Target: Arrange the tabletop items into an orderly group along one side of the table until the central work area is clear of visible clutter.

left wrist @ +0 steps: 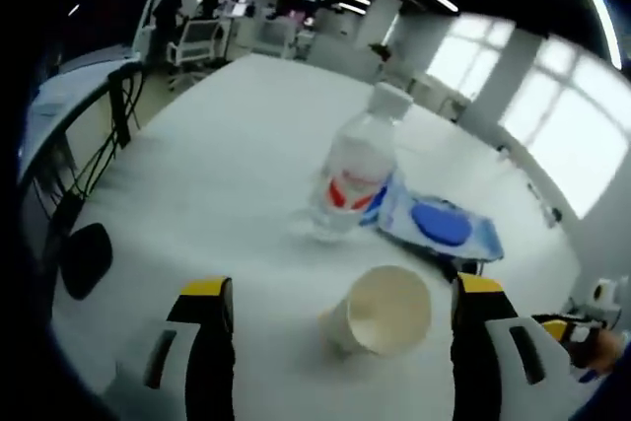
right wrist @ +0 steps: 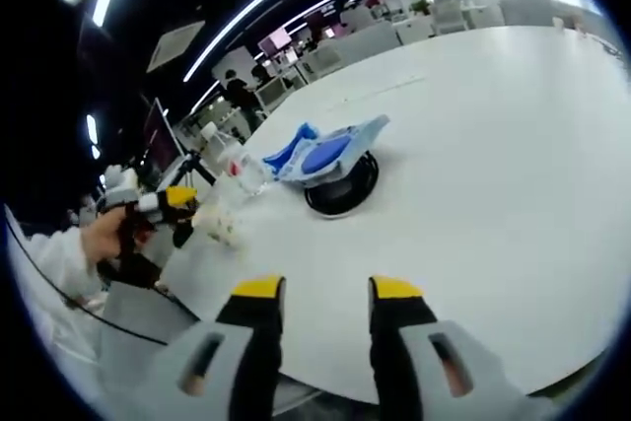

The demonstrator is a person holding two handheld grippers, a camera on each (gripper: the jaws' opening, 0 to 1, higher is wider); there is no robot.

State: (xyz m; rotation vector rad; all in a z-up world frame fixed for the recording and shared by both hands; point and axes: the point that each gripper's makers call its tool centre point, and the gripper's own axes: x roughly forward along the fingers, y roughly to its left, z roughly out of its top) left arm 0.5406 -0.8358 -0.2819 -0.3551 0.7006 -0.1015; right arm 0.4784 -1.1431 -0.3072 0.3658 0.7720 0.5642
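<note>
Listing tabletop contents, both views.
Table: white table [left wrist: 227, 155], bare surface running to the upper centre of the left gripper view; its left edge curves down the left of the frame. In the right gripper view the table [right wrist: 493, 145] lies bare across the whole right half, its near edge curving along the lower right.
Paper cup: paper cup [left wrist: 380, 313] on its side, mouth toward the camera, lower centre, between the two jaws and apart from both.
Water bottle: clear water bottle [left wrist: 353, 175] upright, white cap, red label, centre frame, just beyond the cup.
Wipes pack: blue-and-white wipes pack [left wrist: 439, 224] lying flat, right of the bottle and touching or nearly touching its base; in the right gripper view the wipes pack [right wrist: 325, 153] rests partly over a black round disc [right wrist: 340, 189].
Left tongs: left tongs [left wrist: 340, 293] released, jaws spread wide, holding nothing.
Right tongs: right tongs [right wrist: 325, 290] narrowly parted, gripping nothing, over the near table edge.
Hand: hand [right wrist: 104, 234] at left of the right gripper view, holding the other tool.
</note>
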